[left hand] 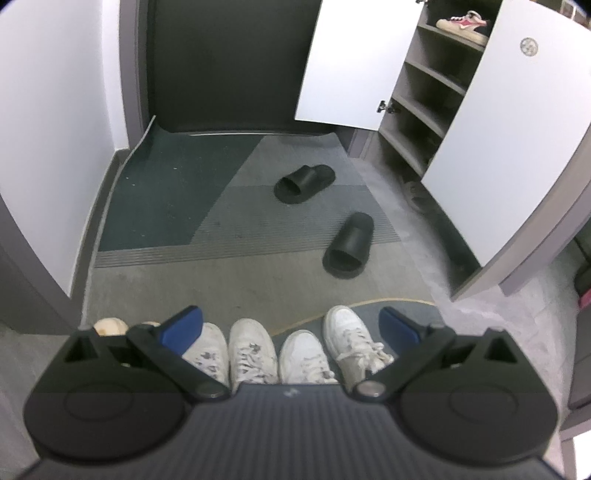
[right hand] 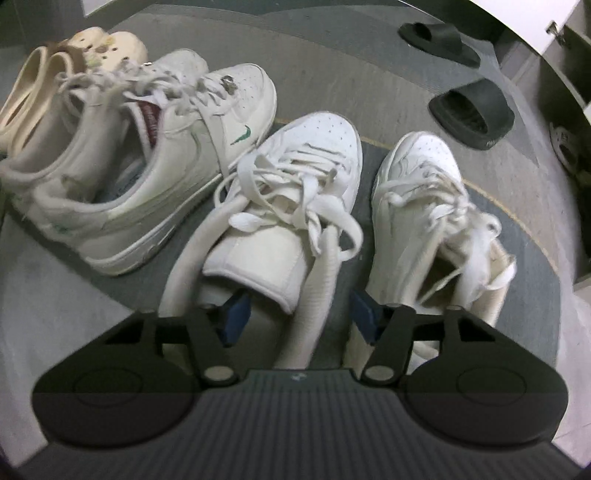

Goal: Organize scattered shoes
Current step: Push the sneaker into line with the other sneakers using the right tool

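While left claw (left hand: pixel 292 325) gapes, right claw (right hand: pixel 301 314), unclamped, straddles white sneaker (right hand: pixel 314 147) by padded collar.

The right gripper's (right hand: pixel 299 314) body hides both white sneakers' heels (right hand: pixel 295 206), a cream clog (right hand: pixel 33 85) runs off the left edge, and the rightmost sneaker's laces (right hand: pixel 476 229) blur.

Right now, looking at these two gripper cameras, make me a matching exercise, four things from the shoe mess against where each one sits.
Things:
1. pink-and-white sneaker
2. black slides
3. cream clogs
4. white sneaker with green logo

Places:
A. on the striped doormat
B. far left, behind the sneakers
C. on an upper cabinet shelf
D. left of the two plain white sneakers

Pairs: 1-C, 2-A, 3-B, 4-D
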`<action>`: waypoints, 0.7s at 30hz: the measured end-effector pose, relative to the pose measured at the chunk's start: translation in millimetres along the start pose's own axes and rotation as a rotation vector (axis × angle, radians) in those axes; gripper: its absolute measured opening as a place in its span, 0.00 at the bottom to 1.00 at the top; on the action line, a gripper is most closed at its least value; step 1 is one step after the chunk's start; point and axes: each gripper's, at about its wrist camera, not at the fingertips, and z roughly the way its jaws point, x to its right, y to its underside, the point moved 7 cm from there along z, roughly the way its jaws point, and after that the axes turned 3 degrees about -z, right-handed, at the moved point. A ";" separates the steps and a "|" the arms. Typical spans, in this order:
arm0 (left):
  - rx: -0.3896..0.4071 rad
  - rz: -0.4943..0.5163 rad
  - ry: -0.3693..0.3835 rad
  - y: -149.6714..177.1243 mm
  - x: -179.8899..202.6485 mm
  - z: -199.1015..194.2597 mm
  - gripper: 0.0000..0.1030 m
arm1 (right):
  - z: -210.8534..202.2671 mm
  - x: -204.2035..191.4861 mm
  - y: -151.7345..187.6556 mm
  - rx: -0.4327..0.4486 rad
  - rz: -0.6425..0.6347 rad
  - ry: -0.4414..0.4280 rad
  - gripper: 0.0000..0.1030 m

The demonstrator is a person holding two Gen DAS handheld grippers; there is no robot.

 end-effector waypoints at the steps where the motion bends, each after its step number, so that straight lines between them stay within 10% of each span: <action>1: -0.009 -0.003 -0.006 0.7 -1.2 2.7 1.00 | 0.6 1.8 -1.8 0.027 0.045 -0.001 0.53; 9: -0.022 0.005 -0.013 1.4 -1.3 8.0 1.00 | -9.8 21.8 -24.8 0.239 0.327 0.004 0.34; 21: -0.036 0.014 -0.013 3.7 3.8 12.7 1.00 | -25.8 23.3 -54.5 0.390 0.316 0.035 0.29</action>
